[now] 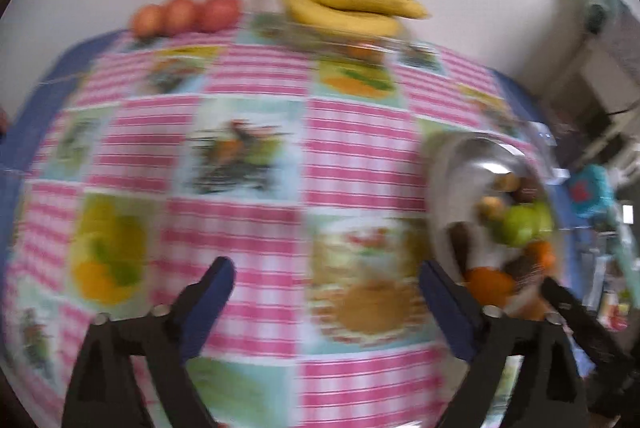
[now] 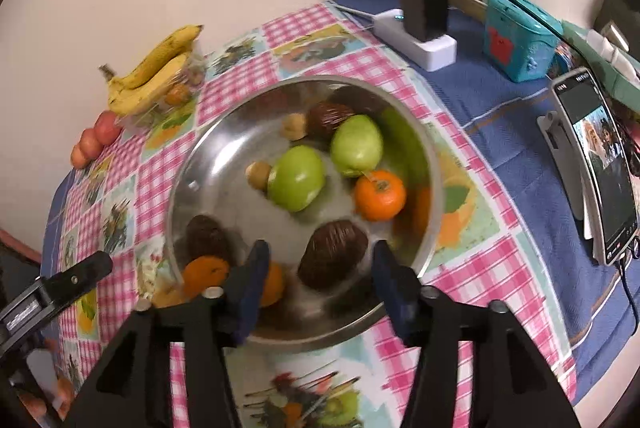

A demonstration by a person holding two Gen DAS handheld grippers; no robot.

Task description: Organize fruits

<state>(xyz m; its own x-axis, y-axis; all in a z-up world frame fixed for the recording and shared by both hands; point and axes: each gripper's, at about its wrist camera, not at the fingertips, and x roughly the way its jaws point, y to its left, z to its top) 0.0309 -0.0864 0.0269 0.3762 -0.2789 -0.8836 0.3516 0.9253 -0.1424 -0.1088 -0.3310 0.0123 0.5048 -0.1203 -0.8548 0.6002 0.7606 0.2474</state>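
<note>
While no writing reads, right tongs (image 2: pixel 318 268) spread over bowl (image 2: pixel 434 164), left tongs (image 1: pixel 326 288) spread.

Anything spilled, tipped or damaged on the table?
Nothing stands out. The metal bowl sits upright with the fruit inside; bananas and red apples lie by the wall. Both tools are open and empty.

A steel bowl (image 2: pixel 434 164) sits on a bench covered by a pink checked cloth (image 2: pixel 492 268). Inside lie two green apples (image 2: pixel 298 178), an orange (image 2: pixel 380 195) and a dark brown fruit (image 2: pixel 333 260). The right tongs (image 2: pixel 320 272) hang open over the bowl's near rim, straddling the brown fruit. Bananas (image 2: pixel 156 72) rest by the wall; a phone (image 2: pixel 596 164) stands to the right.
</note>
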